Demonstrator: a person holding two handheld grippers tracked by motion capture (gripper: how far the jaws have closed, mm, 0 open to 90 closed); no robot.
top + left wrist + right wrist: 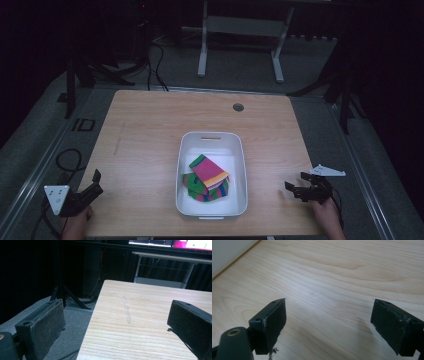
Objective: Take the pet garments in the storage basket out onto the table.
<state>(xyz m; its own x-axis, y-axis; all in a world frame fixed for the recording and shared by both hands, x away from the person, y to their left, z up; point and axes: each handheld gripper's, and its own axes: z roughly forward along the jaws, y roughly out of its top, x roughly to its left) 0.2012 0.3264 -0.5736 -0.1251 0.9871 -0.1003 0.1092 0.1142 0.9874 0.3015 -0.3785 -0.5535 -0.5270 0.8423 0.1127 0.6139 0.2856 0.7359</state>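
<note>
You held the left gripper [95, 182] and the right gripper [296, 186] low at the table's [140, 130] near corners, both with jaws apart and empty, probably parked clear of the bin [240, 165]. The socks [207, 179] lay folded inside it, midway between your 2 grippers, with bare wood open around and beyond.

High view sits above the near edge, looking forward and down over the whole wooden table [150, 130], bin [240, 155] at center frame. Left gripper view hugs the table's left edge [140, 315], facing the far desks. Right gripper view is super close, pointed down at bare tabletop [337, 272]. All three share that wood.
</note>
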